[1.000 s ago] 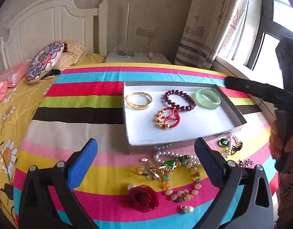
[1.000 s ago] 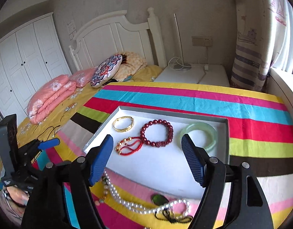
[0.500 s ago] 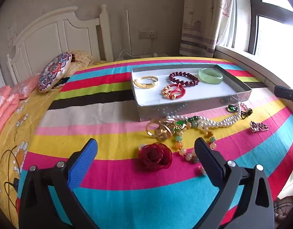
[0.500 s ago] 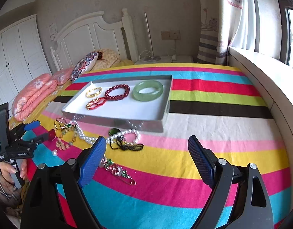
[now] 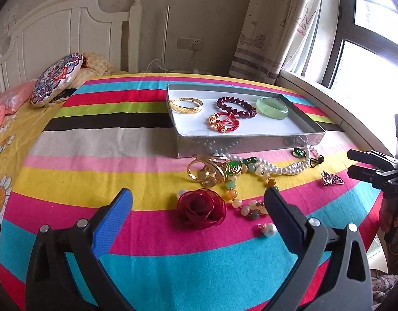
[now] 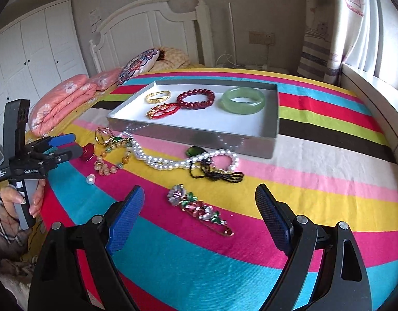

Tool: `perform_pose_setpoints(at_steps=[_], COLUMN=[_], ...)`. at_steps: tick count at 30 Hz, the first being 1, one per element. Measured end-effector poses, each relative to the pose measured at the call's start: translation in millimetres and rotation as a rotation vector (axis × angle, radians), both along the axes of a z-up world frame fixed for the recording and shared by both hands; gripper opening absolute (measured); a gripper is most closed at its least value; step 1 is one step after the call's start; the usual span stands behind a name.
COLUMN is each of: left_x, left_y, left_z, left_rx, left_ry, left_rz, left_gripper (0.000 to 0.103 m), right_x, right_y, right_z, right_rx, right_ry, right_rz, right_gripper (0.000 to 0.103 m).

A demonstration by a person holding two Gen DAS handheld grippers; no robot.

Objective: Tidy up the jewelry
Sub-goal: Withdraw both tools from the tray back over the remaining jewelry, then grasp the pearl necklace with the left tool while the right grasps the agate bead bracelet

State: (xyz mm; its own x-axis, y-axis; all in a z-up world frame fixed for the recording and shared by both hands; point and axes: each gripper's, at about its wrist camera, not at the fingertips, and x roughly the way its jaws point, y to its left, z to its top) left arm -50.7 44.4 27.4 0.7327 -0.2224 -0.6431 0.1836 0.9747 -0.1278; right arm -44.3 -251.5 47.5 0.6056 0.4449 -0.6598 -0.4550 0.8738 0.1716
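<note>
Striped bedspread (image 6: 315, 160), bands of teal, magenta, yellow, pink, white, black, green and red, covers the bed and carries every item we list.

Nearest, our right gripper (image 6: 199, 207) hangs over the teal and magenta bands with its jaws spread wide and nothing between the pads; a flower brooch (image 6: 199, 208) on a long pin lies on the cloth in the gap below. Our left gripper (image 5: 199, 207) likewise stands wide apart and empty, above a red fabric rose (image 5: 201, 208), with a loose pearl earring (image 5: 269, 229) just beside its right finger.

Next out, unsorted pieces in a tangle: a string of pale and amber beads (image 5: 248, 202), a cluster of gold rings (image 5: 206, 172) touching a green stone pendant (image 5: 234, 167), a white pearl necklace (image 6: 173, 162) looping across, and a black cord (image 6: 217, 175) with a dark green pendant (image 6: 195, 151) lying over the pearls. These sit close against the front wall of the tray.

Beyond them, a shallow silver tray (image 6: 199, 136) with a white floor holds four sorted pieces, apart from one another or barely touching: gold bangle (image 6: 158, 96), red cord bracelet (image 6: 164, 110), dark red bead bracelet (image 6: 196, 98), pale green jade bangle (image 6: 244, 99).

Farther: patterned round cushion (image 6: 140, 66), folded pink quilt (image 6: 61, 101), white headboard (image 6: 152, 28), white wardrobe (image 6: 30, 51), wall socket (image 6: 261, 37), curtain (image 6: 336, 33) and window (image 5: 367, 39) at right.
</note>
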Motion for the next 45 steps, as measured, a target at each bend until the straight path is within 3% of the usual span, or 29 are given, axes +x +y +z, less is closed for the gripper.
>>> perform_pose_setpoints(at_steps=[7,9,11,15,22,25,29,31,33,36,45], left_x=[1.6,-0.3,-1.3,2.0,0.6,-0.5,-1.8,-1.6,-1.1,-1.8,-0.8], left_y=[-5.8,2.1,11.3,20.0,28.5,29.5,30.4,30.3,29.3,28.6,28.9], left_z=[-2.2,-0.6,0.2,-0.3,0.3,0.5,0.6,0.5,0.3,0.4,-0.2], left_rx=[0.023,-0.003,-0.033,-0.053,-0.086,-0.093,-0.094,-0.093,-0.089,-0.083,-0.083], left_ry=[0.012,-0.006,-0.011,0.009,0.008,0.005,0.003,0.006,0.008,0.007,0.017], left_rz=[-0.015,0.036,0.077,0.126,0.15,0.149,0.149,0.143,0.142,0.142,0.14], left_gripper=[0.101,0.101,0.1,0.1,0.101,0.1,0.1,0.1,0.1,0.1,0.1], right_x=[-16.8,-17.6,-11.0,-3.4,-12.8,-4.2,9.9,9.8,6.6,3.3,-10.6], right_y=[47.6,64.4,78.4,103.2,148.8,160.6,167.0,169.9,168.7,161.7,106.9], right_z=[7.3,8.1,5.3,-0.9,4.3,2.3,-9.0,-14.0,-13.8,-13.4,6.9], right_rx=[-0.037,-0.063,-0.077,-0.081,-0.153,-0.183,-0.214,-0.224,-0.218,-0.241,-0.133], right_ry=[-0.059,-0.059,-0.02,0.03,-0.067,-0.055,0.023,0.018,0.009,-0.01,-0.039], right_rz=[0.105,0.141,0.156,0.193,0.334,0.349,0.353,0.368,0.377,0.352,0.254], right_gripper=[0.08,0.064,0.054,0.045,0.042,0.037,0.037,0.035,0.021,0.021,0.021])
